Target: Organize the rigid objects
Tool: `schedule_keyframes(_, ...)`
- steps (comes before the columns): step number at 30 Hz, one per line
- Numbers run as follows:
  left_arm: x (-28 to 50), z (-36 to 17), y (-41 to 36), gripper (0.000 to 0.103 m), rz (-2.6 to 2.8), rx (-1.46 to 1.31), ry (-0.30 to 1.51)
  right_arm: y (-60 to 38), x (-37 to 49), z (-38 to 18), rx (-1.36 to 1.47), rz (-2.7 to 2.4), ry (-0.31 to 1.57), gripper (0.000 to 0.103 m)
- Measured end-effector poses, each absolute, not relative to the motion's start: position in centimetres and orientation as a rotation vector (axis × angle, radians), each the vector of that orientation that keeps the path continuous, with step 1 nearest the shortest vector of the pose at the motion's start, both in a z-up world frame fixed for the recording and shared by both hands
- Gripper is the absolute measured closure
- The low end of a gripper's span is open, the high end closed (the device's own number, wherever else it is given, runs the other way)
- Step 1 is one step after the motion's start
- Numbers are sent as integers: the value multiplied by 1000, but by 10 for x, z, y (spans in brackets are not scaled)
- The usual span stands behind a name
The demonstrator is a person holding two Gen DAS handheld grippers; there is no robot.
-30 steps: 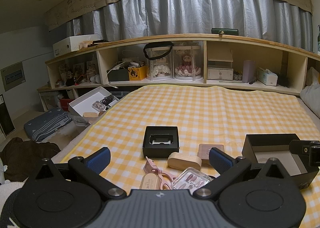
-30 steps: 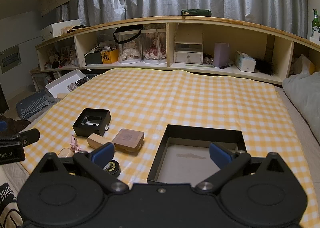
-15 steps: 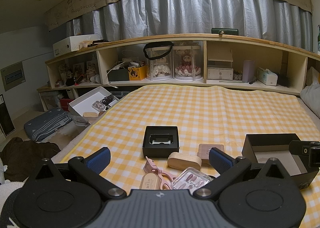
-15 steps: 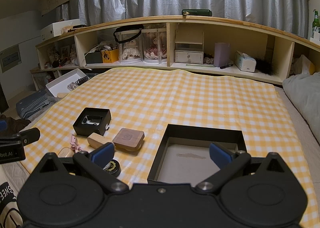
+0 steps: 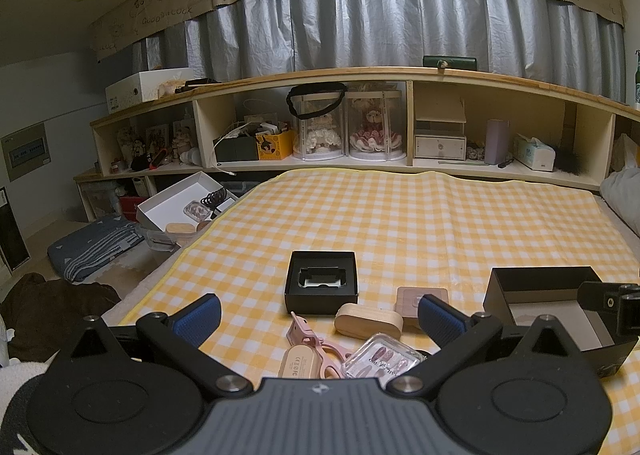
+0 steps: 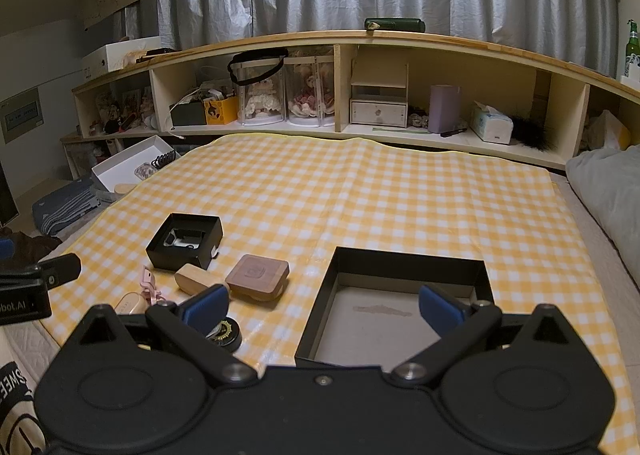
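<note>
Both hand-held grippers, left [image 5: 316,313] and right [image 6: 323,303], hung spread apart and empty above a yellow checked cloth [image 6: 400,191]; a rigid black square cardboard tray [image 6: 408,259] sat beneath the right one.

Grey curtains [image 5: 360,23] hang behind a long wooden shelf [image 5: 400,75]. On the shelf stand two doll cases [image 6: 288,95], a purple cylinder [image 6: 444,108] and a tissue box [image 6: 491,126]. A green bottle [image 6: 632,43] stands at the far right. A folded blanket [image 5: 96,245] lies on the floor.

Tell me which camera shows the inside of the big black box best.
Right wrist: the big black box lies open below it, its bare floor visible. The left wrist view catches only a corner of it, partly hidden by the right gripper.
</note>
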State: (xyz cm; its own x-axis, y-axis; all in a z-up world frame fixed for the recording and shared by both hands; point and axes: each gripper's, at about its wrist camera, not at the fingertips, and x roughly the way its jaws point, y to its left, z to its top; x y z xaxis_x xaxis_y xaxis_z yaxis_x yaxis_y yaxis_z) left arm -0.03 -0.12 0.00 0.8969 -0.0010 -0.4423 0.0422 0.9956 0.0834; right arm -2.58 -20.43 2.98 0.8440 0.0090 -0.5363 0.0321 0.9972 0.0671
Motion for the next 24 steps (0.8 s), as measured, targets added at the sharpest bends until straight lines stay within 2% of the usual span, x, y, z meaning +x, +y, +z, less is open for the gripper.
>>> schedule_keyframes(24, 0, 0, -1, 0, -23, 92, 459, -204, -25, 27, 74, -16, 569, 0)
